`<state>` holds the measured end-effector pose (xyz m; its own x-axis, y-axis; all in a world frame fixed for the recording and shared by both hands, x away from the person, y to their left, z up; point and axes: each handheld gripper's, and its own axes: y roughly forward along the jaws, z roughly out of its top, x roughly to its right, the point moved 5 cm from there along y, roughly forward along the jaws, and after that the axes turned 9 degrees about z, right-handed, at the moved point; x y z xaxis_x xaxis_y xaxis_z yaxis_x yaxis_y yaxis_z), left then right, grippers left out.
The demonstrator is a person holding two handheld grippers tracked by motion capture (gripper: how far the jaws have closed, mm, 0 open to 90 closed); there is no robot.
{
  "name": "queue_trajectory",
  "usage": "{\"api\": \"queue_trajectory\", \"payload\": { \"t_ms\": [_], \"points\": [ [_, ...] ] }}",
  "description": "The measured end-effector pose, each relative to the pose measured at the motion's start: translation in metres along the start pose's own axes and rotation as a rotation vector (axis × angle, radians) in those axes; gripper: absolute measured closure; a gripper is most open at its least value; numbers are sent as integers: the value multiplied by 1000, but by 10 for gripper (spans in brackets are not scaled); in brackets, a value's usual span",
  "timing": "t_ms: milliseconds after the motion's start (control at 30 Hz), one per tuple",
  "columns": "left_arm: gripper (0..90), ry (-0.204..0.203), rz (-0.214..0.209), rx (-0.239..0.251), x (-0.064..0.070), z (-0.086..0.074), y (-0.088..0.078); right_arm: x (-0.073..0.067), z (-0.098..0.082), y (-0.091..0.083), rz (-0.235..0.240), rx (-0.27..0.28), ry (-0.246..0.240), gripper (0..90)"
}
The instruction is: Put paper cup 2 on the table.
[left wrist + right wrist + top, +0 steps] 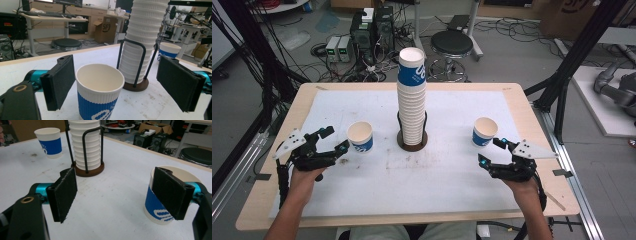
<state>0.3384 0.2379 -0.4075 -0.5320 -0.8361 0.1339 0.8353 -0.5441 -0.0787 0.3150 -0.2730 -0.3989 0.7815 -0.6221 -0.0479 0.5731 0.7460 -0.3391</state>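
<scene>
1. Left paper cup point(360, 136): white ribbed top, blue band with a white logo I cannot read. It stands upright on the white table cover point(442, 175), left of the stack, and its inside looks empty in the left gripper view point(100, 87).
2. Right paper cup point(485, 131): same make and same blue band, upright to the right of the stack.
3. Cup stack point(412, 95): a tall column of nested paper cups; the top one shows the blue band with unreadable white print. It sits in a black wire holder on a round brown base point(412, 142).
4. My left gripper point(331, 140): jaws wide apart, the left cup just ahead between them, pads clear of it.
5. My right gripper point(491, 151): jaws wide, nothing held; the right cup sits just beyond one pad.
6. Cardboard box point(106, 30) behind the table: dark print, unreadable.
</scene>
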Motion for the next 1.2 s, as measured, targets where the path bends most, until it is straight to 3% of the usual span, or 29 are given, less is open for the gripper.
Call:
{"api": "queue_trajectory", "payload": {
  "t_ms": [533, 1200],
  "points": [
    [152, 32, -13, 8, 6, 0, -8, 3, -4, -10, -28, 5, 15, 208],
    [153, 38, -13, 9, 6, -3, -9, 3, -3, -5, -20, 9, 25, 207]
  ]
}}
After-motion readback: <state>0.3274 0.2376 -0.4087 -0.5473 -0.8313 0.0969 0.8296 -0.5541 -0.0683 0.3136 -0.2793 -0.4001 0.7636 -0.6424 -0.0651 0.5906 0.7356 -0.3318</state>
